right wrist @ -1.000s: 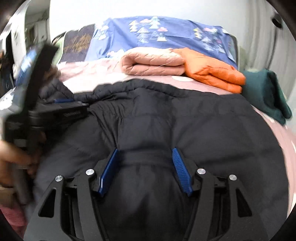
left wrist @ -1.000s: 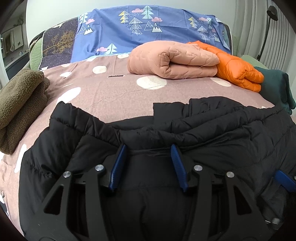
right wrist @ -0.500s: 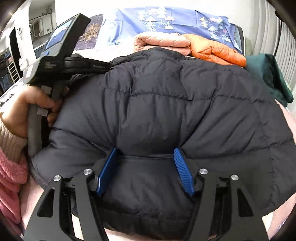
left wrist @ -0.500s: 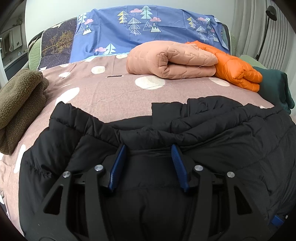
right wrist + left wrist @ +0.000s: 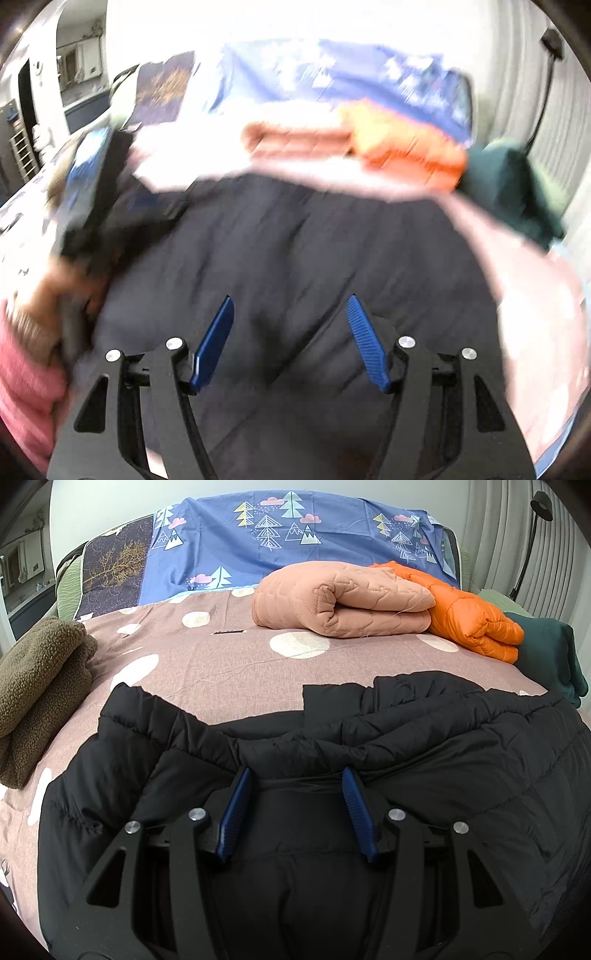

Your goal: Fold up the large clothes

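**Black Puffer Spread Across Bed, One Claw Clamped on Its Edge**

Left wrist view: the left gripper (image 5: 295,775) is clenched on a thick fold of the black puffer jacket (image 5: 461,775), and a seam runs taut between its blue ribbed pads. The jacket fans out under and to both sides of the claw, and its uneven far edge lies just ahead. Beyond that edge a bare stretch of dusty-pink dotted bedspread (image 5: 221,672) gives open room. Farther ahead sit a rolled peach quilt (image 5: 332,602) and, touching it, a folded orange puffer (image 5: 472,624). A dark green garment (image 5: 554,653) marks the right edge. A nubbly brown fleece (image 5: 40,679) is stacked far to the claw's left.

Right wrist view (heavily blurred): the right gripper (image 5: 291,301) has its jaws apart over the jacket's quilted panels (image 5: 295,240). Whether the pads press the fabric cannot be told. The jacket fills the area beneath and ahead of the claw. To its left a hand (image 5: 55,295) in a pink sleeve (image 5: 26,387) holds the other tool. To the right lies uncovered bedspread.
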A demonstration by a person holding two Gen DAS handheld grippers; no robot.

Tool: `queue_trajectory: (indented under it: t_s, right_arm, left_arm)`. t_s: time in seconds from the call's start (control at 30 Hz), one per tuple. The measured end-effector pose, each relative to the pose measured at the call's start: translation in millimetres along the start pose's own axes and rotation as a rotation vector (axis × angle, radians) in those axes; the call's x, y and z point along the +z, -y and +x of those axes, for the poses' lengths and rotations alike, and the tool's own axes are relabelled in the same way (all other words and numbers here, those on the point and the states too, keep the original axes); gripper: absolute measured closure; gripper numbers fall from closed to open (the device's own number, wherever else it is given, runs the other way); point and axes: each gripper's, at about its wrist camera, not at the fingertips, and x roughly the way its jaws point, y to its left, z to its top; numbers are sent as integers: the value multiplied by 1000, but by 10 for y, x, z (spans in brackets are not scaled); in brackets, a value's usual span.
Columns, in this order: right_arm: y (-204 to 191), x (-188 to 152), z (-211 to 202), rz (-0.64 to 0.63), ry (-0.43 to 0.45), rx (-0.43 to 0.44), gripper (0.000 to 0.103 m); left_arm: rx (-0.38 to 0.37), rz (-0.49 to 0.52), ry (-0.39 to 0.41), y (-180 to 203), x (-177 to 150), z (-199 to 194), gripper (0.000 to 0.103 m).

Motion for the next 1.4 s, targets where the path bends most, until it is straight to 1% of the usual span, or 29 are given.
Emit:
queue_trajectory:
  t_s: [0.07,0.13,0.2,0.23,0.27,0.3,0.33,0.37,0.4,0.43,0.53,0.67,0.77,0.8,0.87,0.9,0.97,1.03,1.07,1.1,1.13,1.17,1.2,1.4]
  right_arm:
    - [247,261,138,59,17,-36,38]
    - [440,433,277,97,34,-38,38]
    - [565,585,453,109,46,-39,37]
    - [605,622,540,104,44,-44,35]
    - [641,635,707,86,25,-84,30]
    - [641,593,851,70,-8,-134,29]
    - [679,505,1050,62,-64,-176,28]
    - [787,394,1289,102,-103,-141,25]
    - [862,333,1342,157,-98,-105,23]
    - [902,330,1346,184,-97,-93,23]
    - [853,317,1325,153,-90,-118,22]
    - [876,329,1265,153,-97,-104,22]
    - [840,339,1080,159,-73,-131,22]
    - [813,355,968,183,-63,-119,22]
    - [736,382,808,212,-36,-36,22]
    - [645,431,750,203,-27,6,22]
    - [474,525,714,175,-9,26,22]
    - [297,615,797,143,-9,32,22]
    - [232,619,946,137,-41,37,22]
    - [192,593,1106,131,-83,32,22]
    - [165,532,1297,122,-117,20,20]
    - [156,491,1393,117,-105,14,19]
    - [168,486,1409,122,-93,16,18]
    - [146,474,1389,101,-88,9,18]
  left_arm:
    - [1,1,0,-1,1,0,51]
    - [3,3,0,-2,1,-3,51]
    - [5,4,1,-2,1,-3,51]
    - [4,3,1,-1,0,-3,51]
    - [4,3,0,-1,1,-2,51]
    - [5,5,0,-2,0,-3,51]
    - [7,6,-1,-3,1,-2,51]
    - [4,7,-1,1,2,-4,51]
    - [-1,4,-4,2,7,-4,50]
    - [0,4,-7,2,13,2,50]
    - [3,7,-8,7,13,9,50]
    - [4,7,-5,9,8,5,50]
    - [-21,-28,11,-50,-1,-112,50]
    - [-43,-57,11,-84,9,-187,50]
    - [-84,-81,15,-78,66,-304,50]
    - [-107,-80,30,-37,124,-379,49]
    - [-115,-51,43,87,208,-433,47]
    - [-79,3,23,252,277,-367,45]
    - [-56,25,-4,316,279,-269,43]
    - [-30,46,-38,360,261,-126,38]
    - [-1,65,-59,382,200,53,36]
    - [-1,66,-42,381,167,114,36]
    - [-10,52,-41,357,166,131,36]
    - [-1,69,-31,371,140,141,36]
